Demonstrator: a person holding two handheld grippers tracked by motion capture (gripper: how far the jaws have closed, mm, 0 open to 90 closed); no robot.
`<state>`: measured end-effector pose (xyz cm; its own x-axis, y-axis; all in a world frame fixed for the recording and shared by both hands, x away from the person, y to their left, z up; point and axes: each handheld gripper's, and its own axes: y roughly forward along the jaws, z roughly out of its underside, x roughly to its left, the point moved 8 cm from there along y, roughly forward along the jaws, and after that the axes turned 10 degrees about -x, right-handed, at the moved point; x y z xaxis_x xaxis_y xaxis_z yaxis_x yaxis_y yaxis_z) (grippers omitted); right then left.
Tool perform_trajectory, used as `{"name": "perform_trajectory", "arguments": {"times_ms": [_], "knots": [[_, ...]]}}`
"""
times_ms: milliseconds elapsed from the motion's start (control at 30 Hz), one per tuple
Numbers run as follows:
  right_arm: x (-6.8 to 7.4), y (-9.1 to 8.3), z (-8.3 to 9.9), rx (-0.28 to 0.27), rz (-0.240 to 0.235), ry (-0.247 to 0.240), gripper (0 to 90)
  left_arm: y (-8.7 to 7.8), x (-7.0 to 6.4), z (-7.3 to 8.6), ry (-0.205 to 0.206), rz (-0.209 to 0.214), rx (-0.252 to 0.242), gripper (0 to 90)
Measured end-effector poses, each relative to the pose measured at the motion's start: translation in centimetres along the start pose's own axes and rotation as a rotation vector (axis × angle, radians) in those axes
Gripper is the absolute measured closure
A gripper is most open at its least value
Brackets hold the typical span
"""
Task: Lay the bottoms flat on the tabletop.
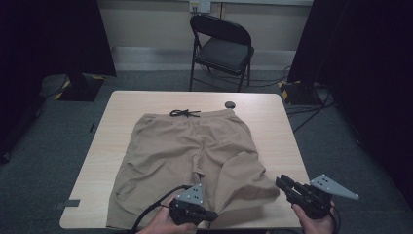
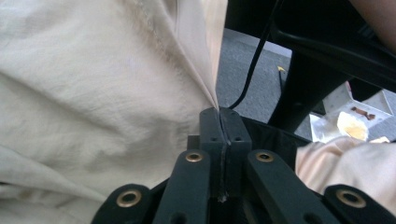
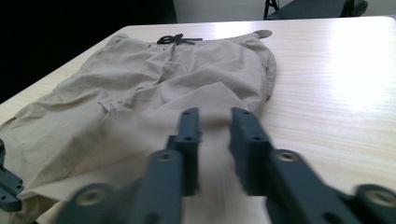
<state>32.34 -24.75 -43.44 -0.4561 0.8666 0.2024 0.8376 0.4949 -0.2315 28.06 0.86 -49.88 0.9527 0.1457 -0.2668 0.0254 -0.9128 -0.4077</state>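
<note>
**Shorts on table, left gripper pinching hem**

We find a pair of tan woven-fabric shorts [image 1: 185,156] lying flat on the light wooden table [image 1: 272,122], waistband toward the far edge with its dark drawstring bow [image 1: 184,113] on top. The right leg of the shorts is folded up and inward, its hem lying askew near the table's near edge.

We note the left gripper [image 1: 210,214] at the near edge, over the crotch area. In the left gripper view, its jaws are pressed together on a fold of the fabric.

The right gripper [image 1: 281,182] is just beside the folded leg's hem; in the right gripper view its jaws stand spread with nothing between them.

A black folding chair [image 1: 221,46] stands beyond the table.
</note>
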Motion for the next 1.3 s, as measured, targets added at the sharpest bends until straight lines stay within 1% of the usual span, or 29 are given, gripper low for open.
{"name": "perform_trajectory", "arguments": {"times_ms": [67,100,133,167,200,233,267,300,333,367,400,433,500,533,567,700,733,800,833,933,967,1000,1067,1100,1133,1167,1233,1267,1300], "knots": [[0.1,-0.2,-0.1,-0.017,-0.028,-0.004,67.9,0.0,-0.1,0.0,-0.019,0.011,-0.022,84.9],[0.0,0.1,0.0,-0.016,-0.03,0.002,67.9,0.0,0.0,0.0,-0.023,0.01,-0.025,78.9],[-0.1,0.4,0.1,-0.009,-0.031,0.01,68.4,-0.1,0.1,0.0,-0.03,-0.001,-0.025,75.0],[-0.1,0.4,0.1,-0.009,-0.031,0.01,68.4,-0.1,0.1,0.0,-0.03,-0.001,-0.025,75.5],[-0.1,1.0,0.4,0.008,-0.041,0.01,69.2,-0.1,0.2,-0.1,-0.03,0.007,-0.031,75.5],[-0.3,2.8,1.7,0.061,-0.037,-0.017,72.5,0.0,0.8,-0.1,-0.044,-0.006,-0.035,74.1],[-0.4,3.3,2.2,0.082,-0.032,-0.012,73.5,0.1,1.1,-0.1,-0.053,-0.015,-0.034,73.5],[-0.7,3.9,2.7,0.096,-0.032,-0.004,74.4,0.2,1.7,0.0,-0.07,-0.034,-0.037,73.5],[-1.0,4.6,3.4,0.118,-0.025,0.005,75.7,0.3,2.3,0.0,-0.083,-0.041,-0.038,73.2],[-1.5,5.3,4.2,0.155,0.001,-0.004,76.3,0.3,2.9,0.2,-0.101,-0.05,-0.038,72.7],[-1.8,5.9,5.0,0.19,0.015,-0.024,76.5,0.3,3.8,0.4,-0.114,-0.076,-0.036,72.2],[-2.0,6.5,6.0,0.229,0.017,-0.028,76.2,0.3,4.3,0.5,-0.128,-0.092,-0.033,72.0],[-2.1,6.9,7.1,0.258,0.011,-0.029,75.6,0.1,5.4,0.8,-0.157,-0.115,-0.044,72.0],[-2.2,7.0,7.6,0.274,0.014,-0.039,74.8,-0.2,6.0,1.0,-0.169,-0.13,-0.047,71.7],[-2.2,7.0,8.2,0.294,0.013,-0.046,73.8,-0.3,6.2,1.1,-0.176,-0.135,-0.048,71.6],[-2.6,6.6,9.4,0.341,0.018,-0.05,69.2,-1.2,7.3,1.8,-0.194,-0.17,-0.049,70.6],[-2.5,6.5,9.5,0.336,0.014,-0.05,68.9,-1.5,7.4,1.9,-0.198,-0.177,-0.049,70.5],[-2.2,5.9,9.7,0.35,0.003,-0.064,68.5,-2.2,7.9,2.0,-0.2,-0.201,-0.056,70.0],[-2.1,5.5,9.8,0.35,-0.006,-0.062,68.6,-2.4,8.0,2.0,-0.202,-0.202,-0.057,69.5],[-1.6,4.2,10.3,0.352,-0.051,-0.032,69.5,-3.5,8.8,2.1,-0.208,-0.234,-0.061,68.8],[-1.3,3.6,10.5,0.361,-0.075,-0.034,69.4,-3.7,9.0,2.2,-0.206,-0.238,-0.058,68.4],[-1.0,3.3,10.6,0.367,-0.093,-0.029,69.4,-4.0,9.2,2.3,-0.212,-0.25,-0.058,67.9],[-0.5,2.7,10.7,0.398,-0.112,-0.04,67.6,-4.4,9.6,2.5,-0.221,-0.264,-0.061,67.7],[-0.3,2.5,10.7,0.424,-0.12,-0.047,63.2,-4.8,9.8,2.7,-0.218,-0.273,-0.053,67.6],[0.0,2.4,10.6,0.433,-0.122,-0.07,61.8,-5.1,10.0,2.9,-0.224,-0.282,-0.054,67.6],[0.2,2.4,10.2,0.419,-0.123,-0.077,62.5,-5.5,10.2,3.0,-0.217,-0.295,-0.046,67.6],[0.2,2.7,8.9,0.349,-0.122,-0.064,63.8,-6.2,10.7,3.4,-0.226,-0.311,-0.044,67.6],[0.0,3.3,7.7,0.292,-0.11,-0.061,65.5,-6.5,10.9,3.5,-0.234,-0.322,-0.044,67.6],[-0.2,3.7,7.1,0.269,-0.096,-0.057,67.3,-6.7,11.1,3.6,-0.233,-0.328,-0.039,67.6]]}}
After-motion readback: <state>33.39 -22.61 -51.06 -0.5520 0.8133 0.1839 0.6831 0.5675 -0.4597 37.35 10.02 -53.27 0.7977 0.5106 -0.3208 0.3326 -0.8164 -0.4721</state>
